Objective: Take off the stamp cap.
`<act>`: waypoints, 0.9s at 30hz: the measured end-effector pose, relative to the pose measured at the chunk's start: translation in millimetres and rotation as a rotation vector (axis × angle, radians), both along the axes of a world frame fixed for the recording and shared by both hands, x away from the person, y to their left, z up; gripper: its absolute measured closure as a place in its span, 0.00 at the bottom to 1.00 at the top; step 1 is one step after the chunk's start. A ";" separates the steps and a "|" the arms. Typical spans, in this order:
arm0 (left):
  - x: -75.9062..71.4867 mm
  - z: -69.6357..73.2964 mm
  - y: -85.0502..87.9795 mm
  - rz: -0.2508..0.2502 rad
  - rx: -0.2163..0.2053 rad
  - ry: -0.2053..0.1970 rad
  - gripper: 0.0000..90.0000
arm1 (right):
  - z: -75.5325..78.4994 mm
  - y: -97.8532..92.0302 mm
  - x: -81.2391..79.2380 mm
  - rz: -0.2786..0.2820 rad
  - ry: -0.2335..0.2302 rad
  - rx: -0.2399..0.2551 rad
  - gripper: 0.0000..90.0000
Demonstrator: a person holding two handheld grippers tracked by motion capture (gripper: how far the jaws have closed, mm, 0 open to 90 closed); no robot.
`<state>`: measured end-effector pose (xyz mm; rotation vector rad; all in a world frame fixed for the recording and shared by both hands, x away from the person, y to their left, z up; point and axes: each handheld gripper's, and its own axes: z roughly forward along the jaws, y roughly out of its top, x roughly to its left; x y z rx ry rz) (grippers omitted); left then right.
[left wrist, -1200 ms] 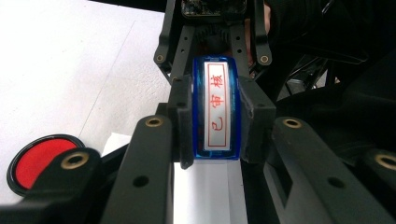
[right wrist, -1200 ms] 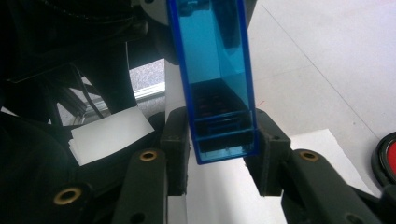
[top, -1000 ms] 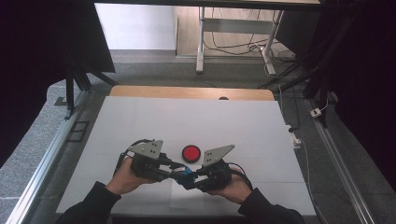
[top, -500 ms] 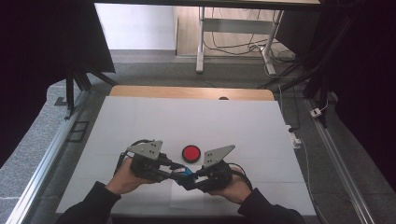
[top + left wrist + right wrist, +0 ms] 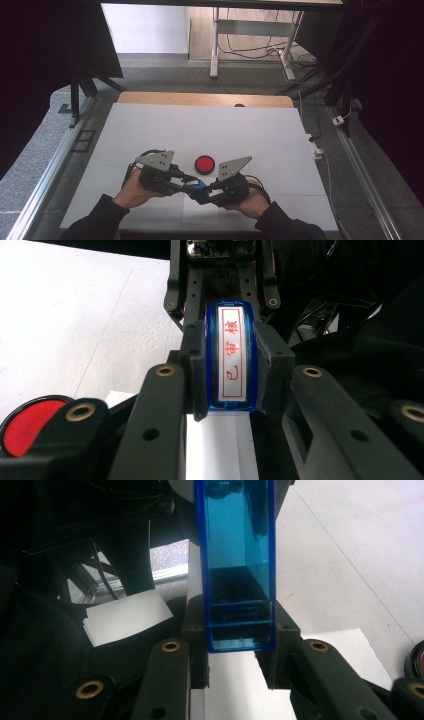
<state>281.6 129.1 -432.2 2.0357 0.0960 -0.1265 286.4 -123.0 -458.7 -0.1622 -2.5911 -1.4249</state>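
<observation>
Blue plastic stamp (image 5: pixel 233 356): clamped at both ends, held above the near middle of the white table (image 5: pixel 200 130), over a white paper sheet (image 5: pixel 200 214); printed label with red characters facing the left gripper view.
Left gripper (image 5: pixel 186 183): jaws closed on the stamp's one end.
Right gripper (image 5: pixel 206 191): jaws closed on the stamp's clear blue body (image 5: pixel 235 565).
Red ink pad (image 5: pixel 204 163): open on the table, just beyond the grippers, untouched.
Done: stamp picked up, shared between both grippers.
Left, by judgement: likely pulling cap from body, inking or pressing onto the paper; no stamp mark visible on the sheet.
</observation>
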 end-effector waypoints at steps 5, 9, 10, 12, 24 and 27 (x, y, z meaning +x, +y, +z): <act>1.9 6.0 11.2 0.021 -0.069 0.011 0.78 | -3.6 -0.2 -0.8 -0.006 -0.016 -0.043 0.77; 2.3 10.7 21.2 0.044 -0.098 0.006 0.78 | -3.8 -0.3 -1.0 -0.009 -0.008 -0.039 0.77; 2.5 10.4 22.3 0.049 -0.103 0.009 0.78 | -3.8 -0.3 -1.0 -0.009 -0.008 -0.039 0.77; 2.8 9.0 21.1 0.051 -0.092 0.011 0.78 | -4.2 -0.4 -1.0 -0.015 -0.015 -0.045 0.77; 0.8 5.8 15.2 0.095 -0.036 0.007 0.78 | -2.8 -4.6 -2.4 -0.056 -0.054 -0.071 0.77; 0.2 5.0 14.4 0.111 -0.018 0.002 0.78 | -1.5 -6.0 -3.9 -0.069 -0.069 -0.075 0.77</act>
